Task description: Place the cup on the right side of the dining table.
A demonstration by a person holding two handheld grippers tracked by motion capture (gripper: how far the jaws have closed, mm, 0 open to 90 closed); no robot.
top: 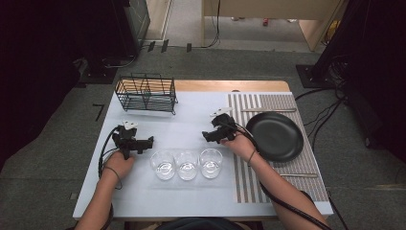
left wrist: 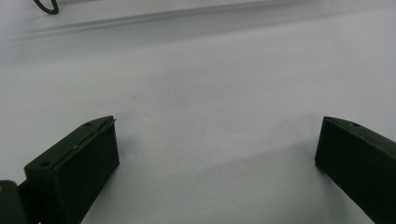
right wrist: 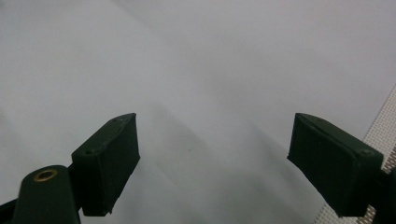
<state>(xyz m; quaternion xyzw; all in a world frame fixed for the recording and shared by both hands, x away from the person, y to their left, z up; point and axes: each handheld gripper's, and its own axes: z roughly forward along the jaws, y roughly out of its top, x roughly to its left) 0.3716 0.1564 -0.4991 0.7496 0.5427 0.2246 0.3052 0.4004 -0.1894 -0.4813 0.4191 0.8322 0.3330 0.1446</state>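
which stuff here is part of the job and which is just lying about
In the job: three clear glasses, nearest both grippers; left gripper and right gripper, both open and holding nothing.

Lying about: wire rack, black plate, striped placemat, utensil beyond the plate.

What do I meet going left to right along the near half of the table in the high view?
Left gripper → three glasses → right gripper → black plate.
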